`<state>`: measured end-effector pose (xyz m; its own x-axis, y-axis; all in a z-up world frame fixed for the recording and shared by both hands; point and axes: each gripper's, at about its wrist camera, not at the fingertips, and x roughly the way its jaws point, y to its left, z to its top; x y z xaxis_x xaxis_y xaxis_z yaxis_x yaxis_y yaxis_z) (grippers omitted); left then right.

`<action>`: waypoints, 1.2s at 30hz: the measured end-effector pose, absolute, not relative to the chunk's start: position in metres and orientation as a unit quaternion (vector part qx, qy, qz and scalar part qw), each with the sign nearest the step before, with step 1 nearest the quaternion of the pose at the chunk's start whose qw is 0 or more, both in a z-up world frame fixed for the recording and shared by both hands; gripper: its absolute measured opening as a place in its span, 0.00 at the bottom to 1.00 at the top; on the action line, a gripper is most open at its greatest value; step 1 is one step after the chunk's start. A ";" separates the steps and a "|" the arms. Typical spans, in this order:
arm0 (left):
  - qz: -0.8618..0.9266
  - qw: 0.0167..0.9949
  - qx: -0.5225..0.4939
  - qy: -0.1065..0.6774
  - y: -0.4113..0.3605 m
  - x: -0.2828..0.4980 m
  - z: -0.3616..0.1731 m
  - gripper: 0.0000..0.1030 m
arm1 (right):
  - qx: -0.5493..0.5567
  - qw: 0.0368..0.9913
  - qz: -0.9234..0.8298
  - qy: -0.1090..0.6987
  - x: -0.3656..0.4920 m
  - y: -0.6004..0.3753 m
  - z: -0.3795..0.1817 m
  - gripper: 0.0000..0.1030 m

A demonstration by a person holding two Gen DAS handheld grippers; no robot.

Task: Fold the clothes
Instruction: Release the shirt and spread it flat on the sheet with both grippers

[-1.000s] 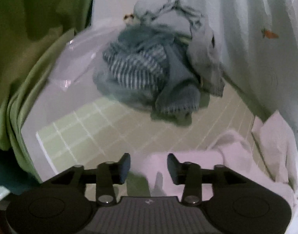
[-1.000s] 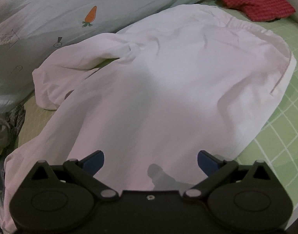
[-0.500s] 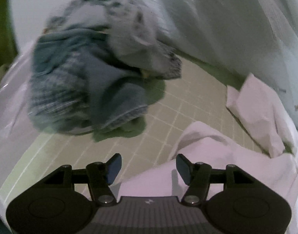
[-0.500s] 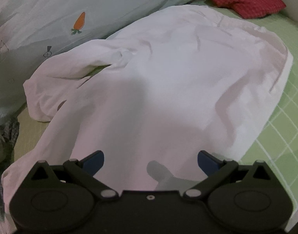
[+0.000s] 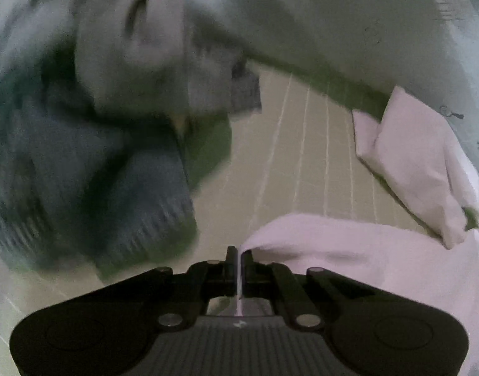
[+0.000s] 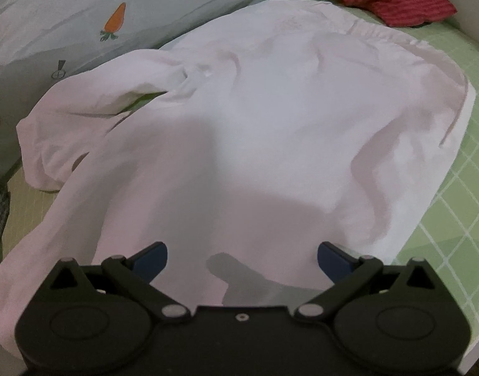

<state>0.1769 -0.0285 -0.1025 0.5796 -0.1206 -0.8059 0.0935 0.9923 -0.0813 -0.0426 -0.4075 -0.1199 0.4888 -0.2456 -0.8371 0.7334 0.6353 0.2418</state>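
The left gripper (image 5: pixel 239 255) is clamped on a hem corner of the pale pink cotton shirt (image 6: pixel 255 131), spread flat ahead of both jaws on the green checked sheet (image 6: pixel 452 219). The right gripper (image 6: pixel 242 255), jaws wide over the hem, should probably pinch the matching corner so both edges lift evenly.

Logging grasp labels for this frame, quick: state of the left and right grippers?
Left gripper: shut on the edge of the white shirt.
Right gripper: open, holding nothing, fingers spread over the white shirt.

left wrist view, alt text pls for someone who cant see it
The left gripper is shut on an edge of the white garment, which lies on a green checked sheet. A blurred pile of blue and grey clothes sits behind it.
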 end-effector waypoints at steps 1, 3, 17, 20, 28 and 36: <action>-0.056 0.898 0.008 0.437 -0.032 0.177 -0.094 0.03 | 0.300 0.808 -0.303 0.406 -0.041 -0.407 -0.120 1.00; -0.043 0.909 0.038 0.414 -0.042 0.177 -0.087 0.04 | 0.298 0.808 -0.304 0.408 -0.038 -0.406 -0.121 1.00; -0.013 0.928 0.033 0.371 -0.055 0.137 -0.073 0.76 | 0.315 0.807 -0.314 0.389 -0.049 -0.420 -0.119 1.00; -0.024 0.922 0.007 0.385 -0.058 0.119 -0.076 0.77 | 0.315 0.808 -0.324 0.377 -0.053 -0.423 -0.120 1.00; -0.039 0.912 -0.028 0.407 -0.077 0.078 -0.073 0.78 | 0.315 0.811 -0.373 0.321 -0.088 -0.460 -0.114 1.00; -0.037 0.916 -0.008 0.400 -0.123 0.025 -0.056 0.79 | 0.387 0.790 -0.408 0.245 -0.149 -0.556 -0.113 1.00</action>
<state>0.0251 -0.1228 -0.0558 0.6770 -0.0750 -0.7321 0.0619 0.9971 -0.0448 -0.1494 -0.5558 -0.1129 0.5469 -0.4549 -0.7029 0.8342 0.3669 0.4116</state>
